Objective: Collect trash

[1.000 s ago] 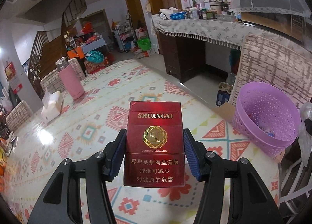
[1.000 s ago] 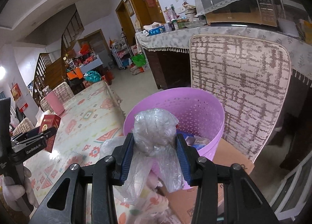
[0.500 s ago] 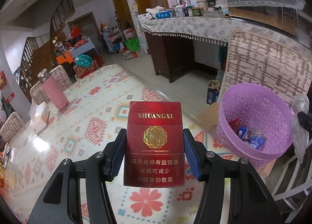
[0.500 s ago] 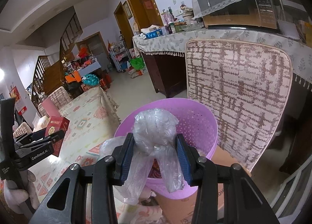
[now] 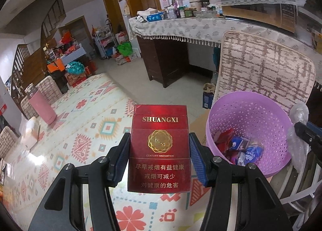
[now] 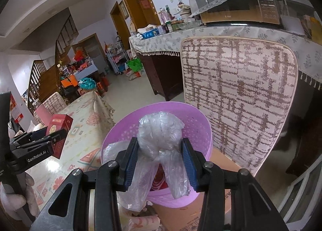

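Closest in: left gripper (image 5: 159,162) clamped on a red cigarette pack (image 5: 159,148), pack upright, label to camera, blue pads pressing both side edges. Right gripper (image 6: 160,160) closed on a crumpled clear plastic bag (image 6: 160,130), loose tails hanging below the jaws.

Just beyond: purple perforated basket (image 5: 267,114) sits on a cardboard box (image 6: 219,158) next to the patterned table (image 5: 84,122). Several wrappers already lie in it (red and blue ones), so some trash is collected. 2 pieces are not yet dropped: pack and bag.

Pose: right gripper tilted down with the bag over the basket's near rim, looks about ready to release. Left gripper angled down over the table corner, basket off to its right, so the pack needs more travel.

Farther back: pink bottle (image 5: 41,106) on the table, chair back (image 6: 239,98) behind the basket.
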